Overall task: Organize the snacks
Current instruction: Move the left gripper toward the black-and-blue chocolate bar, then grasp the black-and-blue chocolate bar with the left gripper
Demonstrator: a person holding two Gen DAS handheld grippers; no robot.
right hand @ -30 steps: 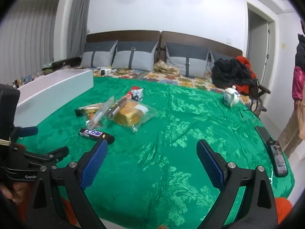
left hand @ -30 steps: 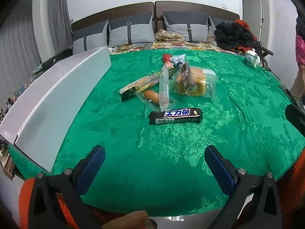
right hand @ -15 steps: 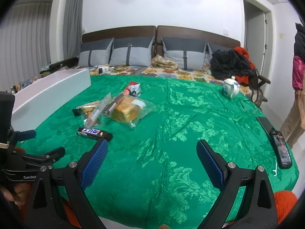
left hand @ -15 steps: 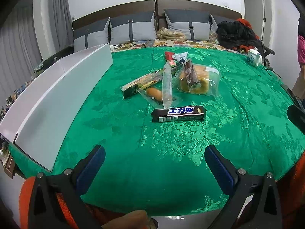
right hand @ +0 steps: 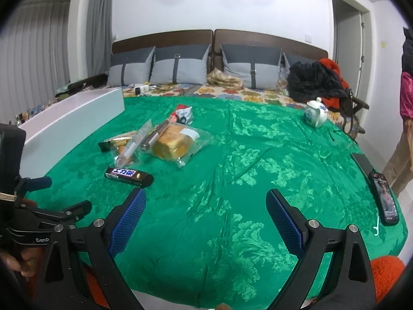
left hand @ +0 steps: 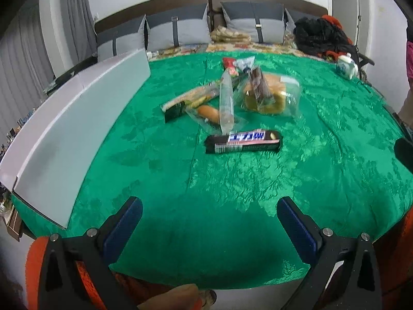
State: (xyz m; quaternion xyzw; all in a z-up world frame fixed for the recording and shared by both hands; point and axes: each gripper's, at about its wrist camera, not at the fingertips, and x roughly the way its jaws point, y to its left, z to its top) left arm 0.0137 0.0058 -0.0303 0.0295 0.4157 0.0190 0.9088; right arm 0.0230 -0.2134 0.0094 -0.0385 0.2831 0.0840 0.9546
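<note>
Snack bar (left hand: 242,142): lies flat on green cloth (left hand: 322,170), nearest of the snack pile.
Left gripper (left hand: 209,222): spread wide, empty.
Right gripper (right hand: 206,214): spread wide, empty.
Tip: go low, straddle bar, squeeze gently.
Goal, likely: white box (left hand: 67,139) at left.

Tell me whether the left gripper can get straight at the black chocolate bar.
Probably yes. The left gripper is open, and only bare green cloth lies between it and the chocolate bar, which rests flat, nearer than the snack pile.

person at right (right hand: 405,118) cut by frame edge, white box (left hand: 64,139) interior hidden, red wrapper (left hand: 229,64) print unreadable
</note>
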